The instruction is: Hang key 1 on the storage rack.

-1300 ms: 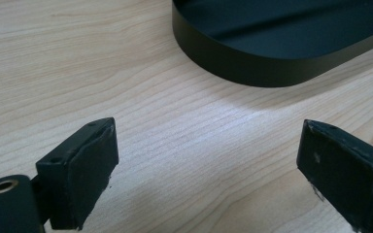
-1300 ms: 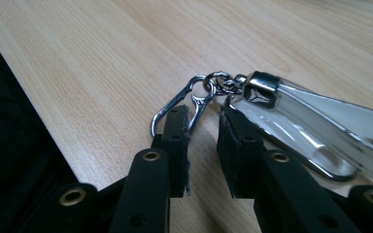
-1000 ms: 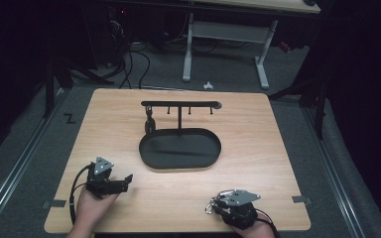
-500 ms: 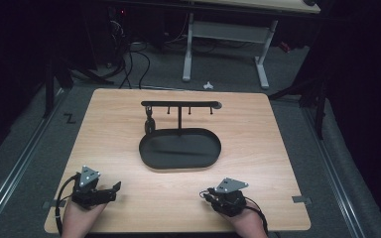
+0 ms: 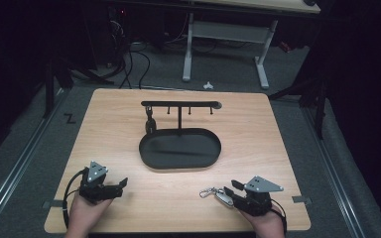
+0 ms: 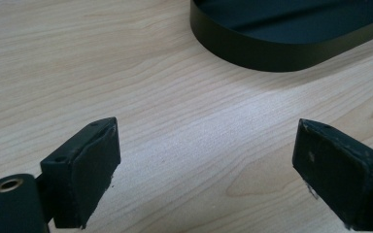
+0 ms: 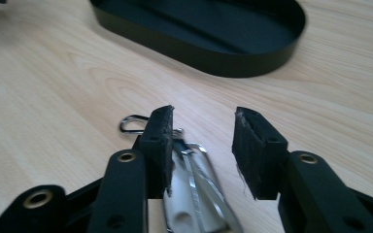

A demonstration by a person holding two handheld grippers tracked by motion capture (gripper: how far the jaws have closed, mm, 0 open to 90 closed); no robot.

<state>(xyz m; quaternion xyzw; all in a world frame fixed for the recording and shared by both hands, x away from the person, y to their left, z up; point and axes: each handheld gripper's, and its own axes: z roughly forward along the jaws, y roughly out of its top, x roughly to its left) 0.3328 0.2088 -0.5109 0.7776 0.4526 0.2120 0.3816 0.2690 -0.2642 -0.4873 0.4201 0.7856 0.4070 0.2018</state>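
Observation:
A white and silver key fob [image 5: 223, 197] with a metal ring [image 5: 207, 192] lies flat on the wooden table near its front edge. My right gripper [image 5: 232, 193] is just to its right, pointing left. In the right gripper view the key fob [image 7: 189, 204] lies under the gap of my right gripper [image 7: 201, 141]. Its jaws have just been opening, and the pads [image 7: 161, 145] stand clear of the fob. My left gripper [image 5: 120, 188] rests at the front left, wide open with bare table between its pads [image 6: 97, 165].
A black oval tray [image 5: 178, 166] sits mid-table, with a T-shaped hook stand [image 5: 178, 104] behind it. A small dark item [image 5: 150, 123] hangs from its left hook. The tray wall [image 6: 272, 53] lies ahead of the left gripper. Desk legs and cables stand beyond the table.
My right gripper has opened and drawn back to the right, leaving the key fob on the table. The left gripper has barely shifted.

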